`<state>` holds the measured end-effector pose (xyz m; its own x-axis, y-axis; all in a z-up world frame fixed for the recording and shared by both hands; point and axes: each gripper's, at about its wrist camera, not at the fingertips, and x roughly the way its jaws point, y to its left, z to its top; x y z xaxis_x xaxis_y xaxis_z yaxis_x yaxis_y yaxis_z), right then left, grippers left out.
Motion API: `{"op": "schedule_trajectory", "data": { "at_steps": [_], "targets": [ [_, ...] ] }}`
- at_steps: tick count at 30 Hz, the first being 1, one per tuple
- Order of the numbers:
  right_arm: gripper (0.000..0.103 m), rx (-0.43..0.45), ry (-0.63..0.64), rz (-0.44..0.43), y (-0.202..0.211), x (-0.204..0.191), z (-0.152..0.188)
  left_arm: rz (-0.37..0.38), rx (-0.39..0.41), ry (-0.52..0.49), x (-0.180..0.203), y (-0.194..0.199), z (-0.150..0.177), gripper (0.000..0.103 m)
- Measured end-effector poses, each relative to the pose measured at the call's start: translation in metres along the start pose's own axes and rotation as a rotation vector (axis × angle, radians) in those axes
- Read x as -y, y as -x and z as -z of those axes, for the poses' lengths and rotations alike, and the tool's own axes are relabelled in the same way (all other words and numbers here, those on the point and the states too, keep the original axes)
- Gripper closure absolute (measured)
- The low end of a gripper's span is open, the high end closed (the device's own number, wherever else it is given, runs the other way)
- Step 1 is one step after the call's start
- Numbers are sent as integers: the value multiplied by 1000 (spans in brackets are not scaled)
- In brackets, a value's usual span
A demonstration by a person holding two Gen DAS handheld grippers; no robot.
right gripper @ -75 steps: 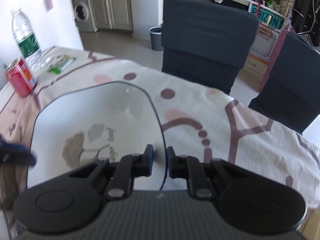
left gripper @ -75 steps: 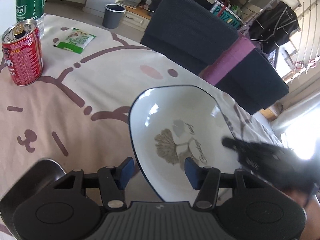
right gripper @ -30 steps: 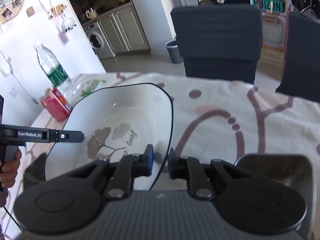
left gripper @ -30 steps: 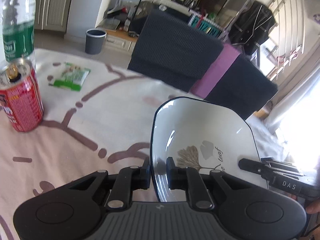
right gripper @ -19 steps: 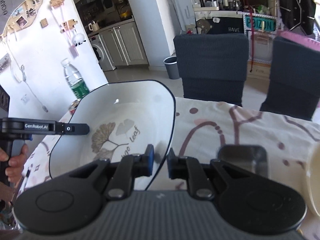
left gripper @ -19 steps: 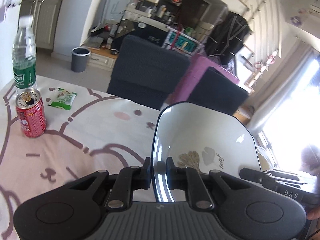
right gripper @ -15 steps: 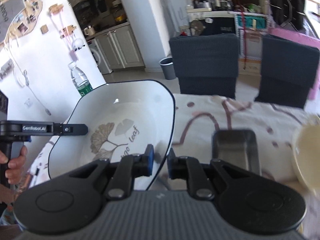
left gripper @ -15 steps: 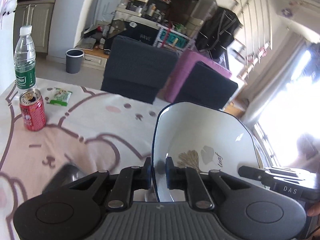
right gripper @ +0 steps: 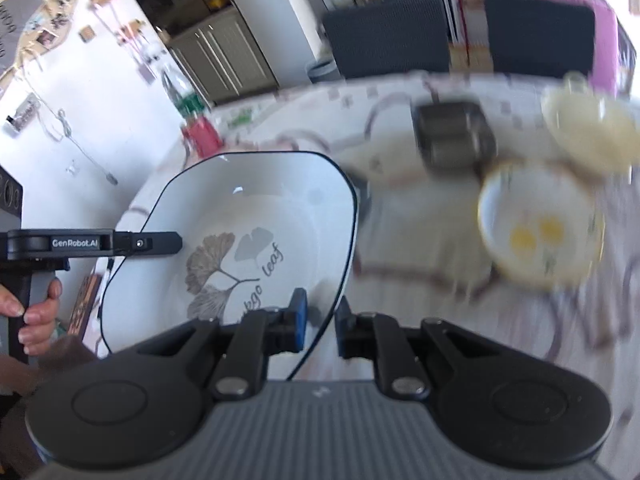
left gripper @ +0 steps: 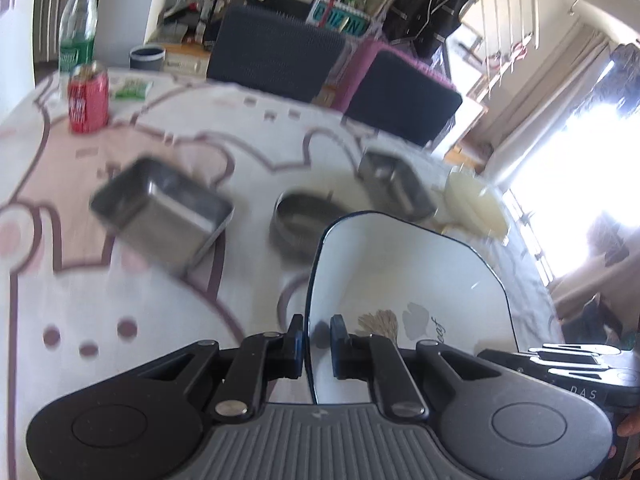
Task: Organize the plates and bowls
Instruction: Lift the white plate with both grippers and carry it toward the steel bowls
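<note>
A white ginkgo-leaf plate [left gripper: 404,276] with a dark rim is held in the air above the table by both grippers. My left gripper [left gripper: 316,344] is shut on its left rim. My right gripper [right gripper: 320,320] is shut on its right rim, with the plate [right gripper: 240,236] to its left. Below lie two steel rectangular trays [left gripper: 160,208] [left gripper: 394,184], a round steel bowl [left gripper: 304,216], a cream bowl [right gripper: 588,132] and a white bowl with yellow marks [right gripper: 536,228].
A red can [left gripper: 88,96], a water bottle [left gripper: 76,36] and a green packet [left gripper: 132,88] stand at the table's far left. Two dark chairs [left gripper: 280,52] are behind the table. The table has a patterned cloth [left gripper: 100,300].
Both grippers have lifted the plate higher above the table and tilted down. The steel trays and bowls on the table have come into view beneath it.
</note>
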<state>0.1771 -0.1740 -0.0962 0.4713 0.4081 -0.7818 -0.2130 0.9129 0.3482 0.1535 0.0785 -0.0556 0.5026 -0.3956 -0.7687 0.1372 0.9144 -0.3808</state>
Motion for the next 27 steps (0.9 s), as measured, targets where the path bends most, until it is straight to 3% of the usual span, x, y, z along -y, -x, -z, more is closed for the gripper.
{"op": "schedule_trajectory", "data": {
  "at_steps": [4, 10, 16, 27],
  "targets": [
    [84, -77, -40, 0, -27, 10, 22, -10, -64, 18, -10, -24, 12, 91],
    [83, -150, -72, 32, -58, 28, 30, -13, -120, 54, -19, -53, 15, 90],
    [83, -186, -79, 52, -85, 36, 17, -40, -151, 83, -25, -74, 8, 89],
    [82, -207, -86, 117, -93, 33, -1, -85, -185, 96, -21, -99, -3, 87]
  ]
}}
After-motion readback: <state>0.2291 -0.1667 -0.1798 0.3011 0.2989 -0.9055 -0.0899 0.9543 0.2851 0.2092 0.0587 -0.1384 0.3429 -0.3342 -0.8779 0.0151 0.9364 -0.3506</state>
